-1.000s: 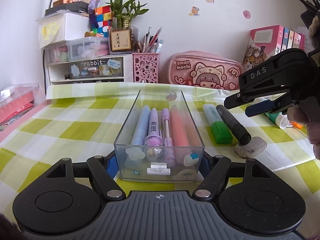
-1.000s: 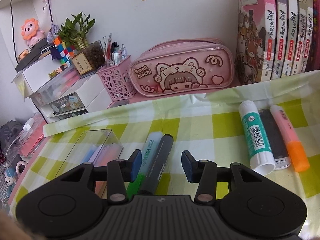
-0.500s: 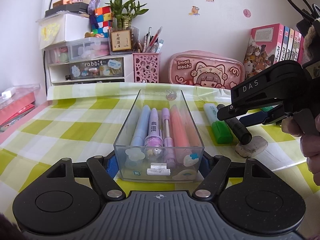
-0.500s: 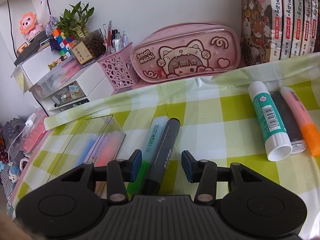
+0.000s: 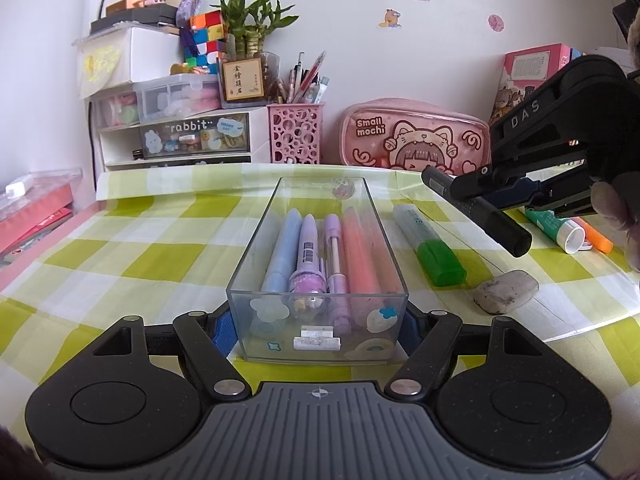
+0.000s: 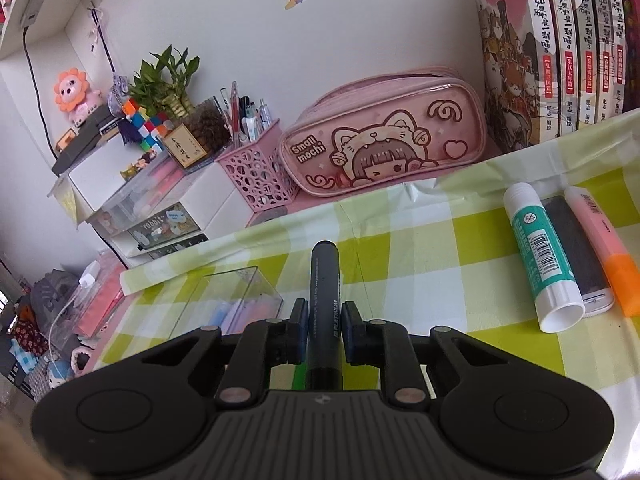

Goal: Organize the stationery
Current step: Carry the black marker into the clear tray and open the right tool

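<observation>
Between the pads of the right tool sits the dark marker, pinched at mid-barrel by jaws that have just closed, its length running straight ahead and lifted off the desk. To its left, the left tool clamps the near end of the clear box holding the pens. Judging from the narrow pinch, the marker could pivot or slip, or catch the box rim, if swung over quickly.

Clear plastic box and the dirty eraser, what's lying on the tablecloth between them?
The green-capped highlighter lies between the clear box and the eraser, in the left wrist view.
</observation>
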### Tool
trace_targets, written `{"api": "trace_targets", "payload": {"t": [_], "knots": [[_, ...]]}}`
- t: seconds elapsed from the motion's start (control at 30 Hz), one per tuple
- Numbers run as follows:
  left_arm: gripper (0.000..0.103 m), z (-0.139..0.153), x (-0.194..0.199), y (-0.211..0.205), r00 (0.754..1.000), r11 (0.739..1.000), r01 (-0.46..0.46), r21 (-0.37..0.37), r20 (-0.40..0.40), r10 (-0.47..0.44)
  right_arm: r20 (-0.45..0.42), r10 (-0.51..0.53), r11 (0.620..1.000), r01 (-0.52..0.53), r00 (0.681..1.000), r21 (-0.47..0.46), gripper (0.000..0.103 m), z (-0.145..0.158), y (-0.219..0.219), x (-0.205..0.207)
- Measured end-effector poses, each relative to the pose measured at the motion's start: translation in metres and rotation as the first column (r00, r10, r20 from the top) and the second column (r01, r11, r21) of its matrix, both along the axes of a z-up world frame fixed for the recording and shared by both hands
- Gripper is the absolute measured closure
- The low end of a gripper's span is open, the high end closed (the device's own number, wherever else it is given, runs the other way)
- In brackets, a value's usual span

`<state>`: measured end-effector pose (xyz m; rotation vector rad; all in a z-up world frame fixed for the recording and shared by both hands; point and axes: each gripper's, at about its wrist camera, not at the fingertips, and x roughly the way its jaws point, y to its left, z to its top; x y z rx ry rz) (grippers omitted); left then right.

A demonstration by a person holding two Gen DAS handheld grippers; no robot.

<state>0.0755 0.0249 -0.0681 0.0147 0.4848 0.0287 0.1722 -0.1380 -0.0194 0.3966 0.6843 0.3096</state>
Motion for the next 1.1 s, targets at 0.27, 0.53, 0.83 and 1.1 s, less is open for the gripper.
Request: {"api": "trace_targets", "payload": {"t": [0.27, 0.53, 0.83, 1.1], "knots": [[0.03, 0.0, -0.001, -0.002, 1.0, 1.0, -0.001, 0.015, -0.007, 0.001, 0.005, 0.075, 0.981, -0.075, 0.997, 0.179, 0.083, 0.018, 0.007, 0.001], [0.03, 0.0, 0.0, -0.002, 1.0, 1.0, -0.001, 0.016, -0.007, 0.001, -0.05, 0.187, 0.954, -0.169, 0.981, 0.248, 0.083, 0.009, 0.04, 0.009], [0.029, 0.0, 0.0, -0.004, 1.0, 1.0, -0.004, 0.029, -0.012, 0.004, -0.124, 0.173, 0.955, -0.136, 0.977, 0.262, 0.082, 0.0, 0.052, 0.02], [0.029, 0.0, -0.001, -0.005, 1.0, 0.999, -0.003, 0.033, -0.012, 0.003, -0.143, 0.16, 0.964, -0.124, 0.977, 0.236, 0.082, -0.001, 0.061, 0.024]]}}
